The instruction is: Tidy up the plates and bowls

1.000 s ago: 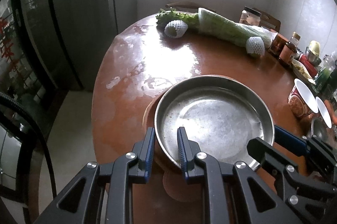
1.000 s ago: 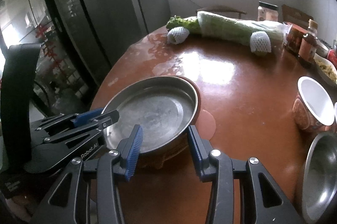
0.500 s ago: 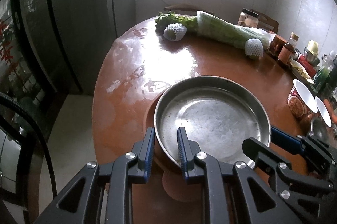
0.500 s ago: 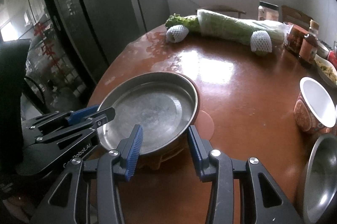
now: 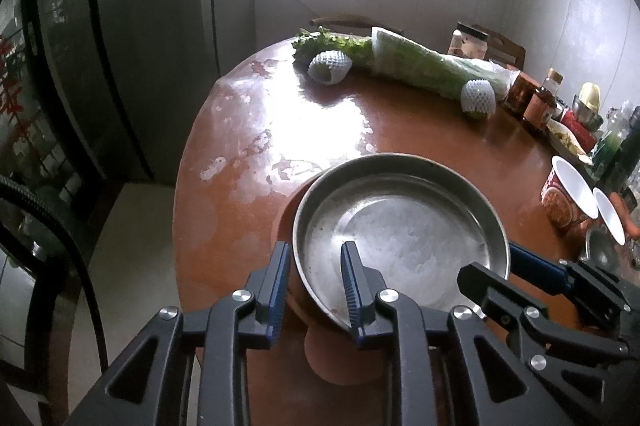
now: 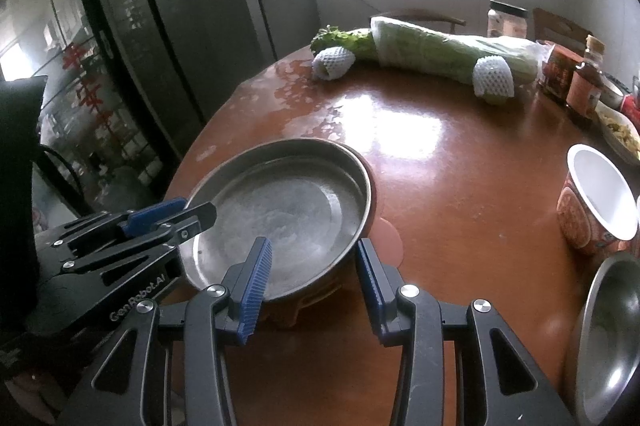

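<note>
Left wrist view: the round brown counter (image 5: 432, 121) carries a wide steel plate (image 5: 400, 226) near its front edge, resting on a brown dish (image 5: 286, 222) that shows beneath it; I cannot tell what that dish is. My left gripper (image 5: 316, 278) straddles the plate's near rim, one finger inside and one outside; its fingers have just been easing apart, and a sliver of gap now shows at the rim, so I judge the pinch released. In the right wrist view, my right gripper (image 6: 312, 266) has its fingers spread across the plate's near-right rim, not pressing it. A printed paper cup (image 6: 596, 201) and a steel bowl (image 6: 612, 330) stand at the right. Risk: if I lift either hand carelessly, a finger could hook the rim and tip or slide the plate off the dish, towards the counter's edge.
</note>
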Demonstrator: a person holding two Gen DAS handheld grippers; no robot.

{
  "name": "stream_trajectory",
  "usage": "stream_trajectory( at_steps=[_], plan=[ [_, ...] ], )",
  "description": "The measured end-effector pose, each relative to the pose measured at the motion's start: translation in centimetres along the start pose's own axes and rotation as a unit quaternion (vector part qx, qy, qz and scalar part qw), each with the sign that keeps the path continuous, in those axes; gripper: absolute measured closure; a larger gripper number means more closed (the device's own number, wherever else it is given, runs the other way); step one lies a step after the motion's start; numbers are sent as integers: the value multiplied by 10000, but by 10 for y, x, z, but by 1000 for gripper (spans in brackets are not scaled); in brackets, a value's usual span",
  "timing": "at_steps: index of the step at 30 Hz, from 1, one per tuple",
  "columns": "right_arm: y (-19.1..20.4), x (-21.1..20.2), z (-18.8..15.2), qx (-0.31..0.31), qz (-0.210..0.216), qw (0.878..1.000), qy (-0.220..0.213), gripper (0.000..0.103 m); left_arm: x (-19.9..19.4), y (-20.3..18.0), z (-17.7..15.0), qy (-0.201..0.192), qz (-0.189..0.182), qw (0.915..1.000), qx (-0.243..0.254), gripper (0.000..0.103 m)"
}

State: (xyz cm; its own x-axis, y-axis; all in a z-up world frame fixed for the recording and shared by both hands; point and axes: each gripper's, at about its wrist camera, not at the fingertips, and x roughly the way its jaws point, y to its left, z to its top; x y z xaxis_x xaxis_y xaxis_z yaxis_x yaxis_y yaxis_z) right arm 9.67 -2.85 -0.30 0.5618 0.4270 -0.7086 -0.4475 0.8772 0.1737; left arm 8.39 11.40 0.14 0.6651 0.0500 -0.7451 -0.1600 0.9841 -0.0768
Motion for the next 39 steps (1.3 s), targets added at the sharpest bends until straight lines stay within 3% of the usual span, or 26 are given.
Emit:
stream_trajectory(
  at_steps=[7,13,15,22,28,39],
  plan=[
    [0,-1,1,-13,-11,10000,-34,58,-7,8,1,-88,49,9999,-101,73],
    [4,-6,3,-124,-134,9997,-148,58,-16,21,-1,-225,123,9992,-295,56],
    [5,-8,4,-150,-161,9996,-195,58,-15,26,-1,-219,109,9990,-382,54],
    [0,-5,4,-185,-428,9988,-176,53,7,26,0,110,16,9990,-444,54],
    [-7,1,4,-97,-411,9990,-113,49,22,23,1,280,-134,9984,-482,54],
    [-21,6,2,10,-400,9991,-169,49,32,-1,6,319,-287,9986,-298,54]
  ],
)
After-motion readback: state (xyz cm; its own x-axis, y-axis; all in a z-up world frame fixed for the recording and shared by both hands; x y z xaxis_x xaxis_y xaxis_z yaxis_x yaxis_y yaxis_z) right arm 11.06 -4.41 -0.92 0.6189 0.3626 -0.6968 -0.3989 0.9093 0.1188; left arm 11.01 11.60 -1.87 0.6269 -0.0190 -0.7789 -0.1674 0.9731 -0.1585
